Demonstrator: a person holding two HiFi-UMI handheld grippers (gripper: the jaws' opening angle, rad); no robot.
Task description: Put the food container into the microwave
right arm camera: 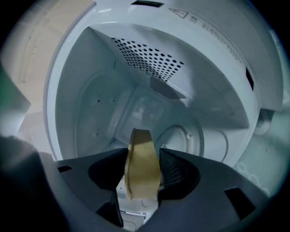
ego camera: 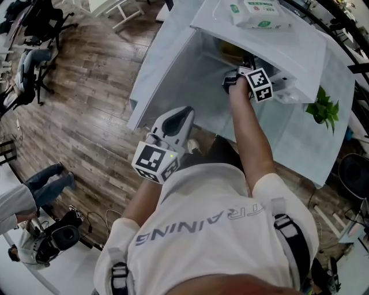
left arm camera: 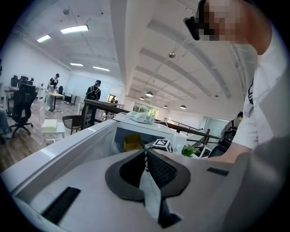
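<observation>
The white microwave (ego camera: pixel 300 55) stands on a white table with its door (ego camera: pixel 167 63) swung open. My right gripper (ego camera: pixel 247 62) reaches into the cavity, its marker cube at the opening. In the right gripper view, my right gripper (right arm camera: pixel 144 158) is shut on the wall of the yellowish food container (right arm camera: pixel 141 167), above the round turntable (right arm camera: pixel 183 136). The container (ego camera: pixel 233 50) shows as a yellow patch inside. My left gripper (ego camera: pixel 173 129) hangs shut and holding nothing near my chest, below the door. It looks at the microwave (left arm camera: pixel 152 129) and the container (left arm camera: pixel 132 141).
A pack of wipes (ego camera: pixel 256 12) lies on top of the microwave. A green plant (ego camera: pixel 323 106) stands on the table (ego camera: pixel 300 150) to the right. Office chairs (ego camera: pixel 34 34) and a crouching person (ego camera: pixel 23 201) are on the wooden floor at left.
</observation>
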